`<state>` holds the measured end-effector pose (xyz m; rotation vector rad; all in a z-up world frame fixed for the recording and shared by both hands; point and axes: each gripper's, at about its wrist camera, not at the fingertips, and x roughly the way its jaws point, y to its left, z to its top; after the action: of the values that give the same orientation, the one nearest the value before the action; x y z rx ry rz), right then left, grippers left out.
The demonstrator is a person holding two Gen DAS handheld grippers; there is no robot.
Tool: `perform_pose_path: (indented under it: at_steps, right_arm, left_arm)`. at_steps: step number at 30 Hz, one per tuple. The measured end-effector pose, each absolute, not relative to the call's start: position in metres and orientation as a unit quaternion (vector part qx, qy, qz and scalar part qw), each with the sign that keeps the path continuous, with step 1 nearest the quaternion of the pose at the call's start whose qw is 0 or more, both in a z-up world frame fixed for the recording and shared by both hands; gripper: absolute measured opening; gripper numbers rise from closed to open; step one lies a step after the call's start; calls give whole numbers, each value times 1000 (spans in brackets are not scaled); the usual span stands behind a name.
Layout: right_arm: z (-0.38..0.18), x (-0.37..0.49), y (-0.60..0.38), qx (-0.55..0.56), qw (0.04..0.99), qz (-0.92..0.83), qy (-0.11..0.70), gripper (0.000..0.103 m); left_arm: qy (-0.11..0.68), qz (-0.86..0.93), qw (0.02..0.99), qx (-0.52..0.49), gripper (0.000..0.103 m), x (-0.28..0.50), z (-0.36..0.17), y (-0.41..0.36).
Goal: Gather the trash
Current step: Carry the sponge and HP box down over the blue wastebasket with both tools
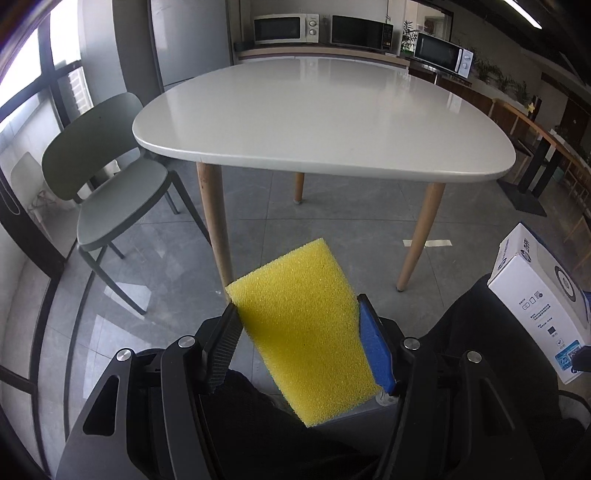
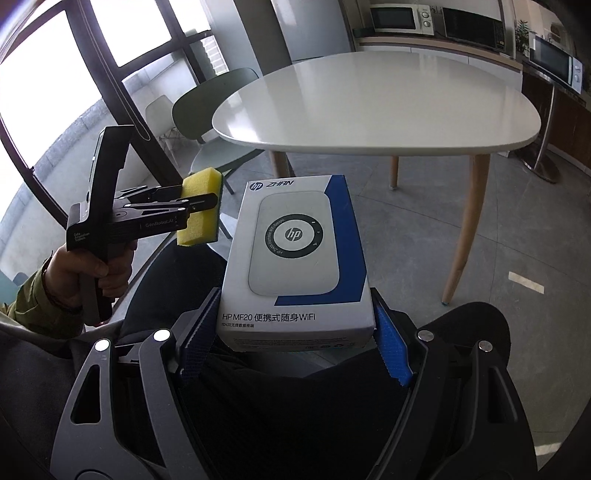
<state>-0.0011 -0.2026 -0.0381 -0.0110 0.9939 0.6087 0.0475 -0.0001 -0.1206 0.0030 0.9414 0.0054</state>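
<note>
Yellow sponge [image 1: 306,328] clamped between left tongs [image 1: 301,341].

We're in an office break room, a pantry corner. Three microwaves [image 1: 286,28] line a counter along the top of the frame, potted plants [image 1: 406,35] beside them. A white rounded table [image 1: 325,122] on wooden legs fills the centre, a green chair [image 1: 107,192] at left by tall windows [image 2: 55,74], grey tiled floor [image 1: 332,229] below.
</note>
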Motion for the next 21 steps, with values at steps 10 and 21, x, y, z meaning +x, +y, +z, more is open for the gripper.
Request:
perform_pose_path:
  at_steps: [10,21]
  right_arm:
    - [-122,49,-177,4,796,276,538,72]
    - [-187,94,-166,30,766,245,593,73]
  left_arm:
    - [512,9,859,-20,60,68,-193,17]
    - [548,19,835,-43,62,91,-234,25]
